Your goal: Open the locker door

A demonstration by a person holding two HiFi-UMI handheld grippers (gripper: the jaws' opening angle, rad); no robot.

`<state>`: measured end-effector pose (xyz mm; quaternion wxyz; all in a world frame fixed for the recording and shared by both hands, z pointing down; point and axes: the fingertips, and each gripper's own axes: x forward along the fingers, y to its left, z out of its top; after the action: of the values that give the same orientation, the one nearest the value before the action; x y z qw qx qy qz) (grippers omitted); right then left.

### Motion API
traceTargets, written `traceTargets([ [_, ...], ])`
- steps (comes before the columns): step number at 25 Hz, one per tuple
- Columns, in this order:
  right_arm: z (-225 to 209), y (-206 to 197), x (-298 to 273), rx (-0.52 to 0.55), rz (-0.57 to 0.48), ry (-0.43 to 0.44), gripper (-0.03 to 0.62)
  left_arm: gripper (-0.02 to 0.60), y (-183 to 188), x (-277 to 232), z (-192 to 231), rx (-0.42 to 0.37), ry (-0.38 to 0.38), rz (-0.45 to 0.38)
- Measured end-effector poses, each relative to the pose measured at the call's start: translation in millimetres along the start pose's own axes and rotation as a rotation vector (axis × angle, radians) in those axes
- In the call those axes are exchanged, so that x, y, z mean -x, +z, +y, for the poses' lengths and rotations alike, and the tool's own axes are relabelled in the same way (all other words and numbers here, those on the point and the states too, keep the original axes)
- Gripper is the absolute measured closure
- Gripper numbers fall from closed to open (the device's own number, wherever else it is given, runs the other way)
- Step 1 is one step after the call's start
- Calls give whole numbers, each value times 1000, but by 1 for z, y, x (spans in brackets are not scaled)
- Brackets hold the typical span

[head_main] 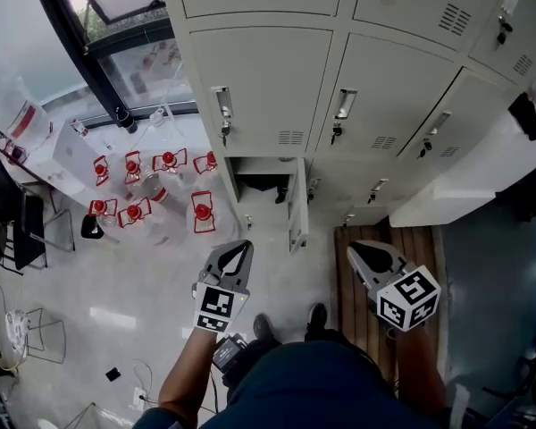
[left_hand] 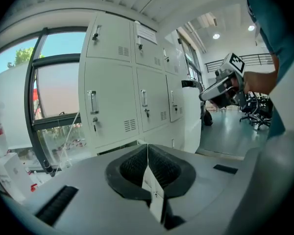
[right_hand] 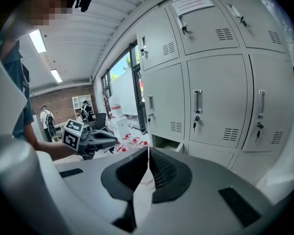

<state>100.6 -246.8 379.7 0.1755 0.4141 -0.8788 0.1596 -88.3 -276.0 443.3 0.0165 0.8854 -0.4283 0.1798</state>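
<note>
I'm standing in front of the locker bank with one bottom compartment (head_main: 261, 186) already gaping, its door (head_main: 297, 211) swung out on the right side. Directly above that compartment is a shut locker door (head_main: 268, 83), with a vertical metal pull handle (head_main: 221, 104) near its left edge and a small key (head_main: 224, 133) hanging just under the handle.

My left hand-held gripper (head_main: 239, 250) and right hand-held gripper (head_main: 370, 252) both hang in the air below the open compartment, well apart from any door. Each has its jaws pressed together on nothing.

I judge these doors to be thin painted sheet steel: light, stiff, and too smooth to pull by the flat face. The handle is the place to pinch, opposite the hinges (on the right, going by the open door). The key may need a turn first, and it looks small and fiddly. Red-capped bottles (head_main: 203, 211) crowd the floor left of the compartment.
</note>
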Motion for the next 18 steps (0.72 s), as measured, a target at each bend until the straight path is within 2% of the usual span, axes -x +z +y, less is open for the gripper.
traceTargets([
  [7,11,28,23,28,-77,2,557,561,61,48,3,-59,21,-100],
  [18,39,60,52,96,-177,13,557,561,128,111,1,-140,37,-226],
])
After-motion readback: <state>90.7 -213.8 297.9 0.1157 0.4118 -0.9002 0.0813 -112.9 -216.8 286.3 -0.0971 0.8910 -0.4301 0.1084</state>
